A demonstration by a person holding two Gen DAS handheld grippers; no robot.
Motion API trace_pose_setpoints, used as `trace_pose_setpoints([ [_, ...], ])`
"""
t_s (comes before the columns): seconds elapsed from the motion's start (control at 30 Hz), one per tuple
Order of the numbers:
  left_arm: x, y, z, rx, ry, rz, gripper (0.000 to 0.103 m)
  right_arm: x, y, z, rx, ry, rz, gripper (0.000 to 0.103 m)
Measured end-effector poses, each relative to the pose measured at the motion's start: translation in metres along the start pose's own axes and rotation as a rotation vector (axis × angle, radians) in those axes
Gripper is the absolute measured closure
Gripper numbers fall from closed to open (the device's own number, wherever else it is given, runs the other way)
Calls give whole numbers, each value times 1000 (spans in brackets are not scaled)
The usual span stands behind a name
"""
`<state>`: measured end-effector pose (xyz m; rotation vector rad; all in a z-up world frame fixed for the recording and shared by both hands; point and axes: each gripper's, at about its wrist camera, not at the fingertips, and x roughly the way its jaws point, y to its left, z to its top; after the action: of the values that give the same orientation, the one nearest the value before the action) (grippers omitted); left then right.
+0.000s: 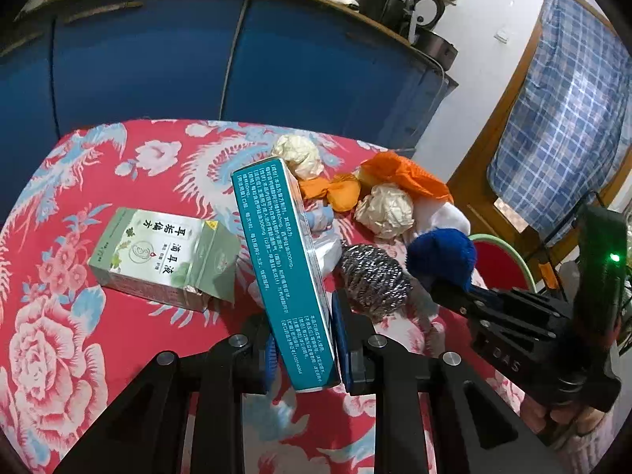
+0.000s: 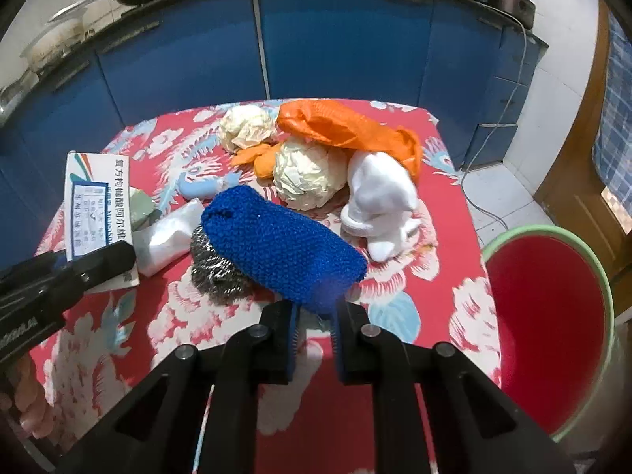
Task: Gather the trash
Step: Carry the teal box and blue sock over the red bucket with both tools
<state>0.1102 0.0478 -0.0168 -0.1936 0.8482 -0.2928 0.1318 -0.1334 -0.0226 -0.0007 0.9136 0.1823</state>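
Note:
My left gripper (image 1: 304, 349) is shut on a teal medicine box (image 1: 282, 272), held tilted above the red floral table (image 1: 79, 335). The box also shows in the right wrist view (image 2: 89, 213). My right gripper (image 2: 316, 339) is shut on a blue knitted scrubber (image 2: 276, 243), lifted over a steel wool ball (image 2: 215, 268). In the left wrist view the scrubber (image 1: 442, 256) sits right of the steel wool (image 1: 373, 276). A green carton (image 1: 162, 256) lies flat at left. Two crumpled paper balls (image 2: 304, 173) (image 2: 245, 126), an orange bag (image 2: 347, 130) and white cloth (image 2: 379, 197) lie behind.
A red bin with a green rim (image 2: 549, 316) stands off the table's right edge. Blue cabinets (image 2: 335, 39) run behind the table, with pots on the counter. A clear plastic wrapper (image 2: 170, 237) lies by the steel wool. A cable (image 2: 489, 181) trails on the tiled floor.

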Motion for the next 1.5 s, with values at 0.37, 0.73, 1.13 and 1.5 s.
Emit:
trace_pose_setpoints([
  [0.37,-15,-34,5,30,-5,-23,78,-52,-21,-13,58,-85,22,87],
  [0.73,-12,-94,14,116,25,-88,78,-102,-75,-29,157,-155,-48,87],
  [1.13,5,-161,21,216,42,-119,78,-119,-139,-52,275,-163,-128,87],
  [1.5,31,-211,15,302,82,-137,79,-113,-178,-67,358,-165,-145,87],
])
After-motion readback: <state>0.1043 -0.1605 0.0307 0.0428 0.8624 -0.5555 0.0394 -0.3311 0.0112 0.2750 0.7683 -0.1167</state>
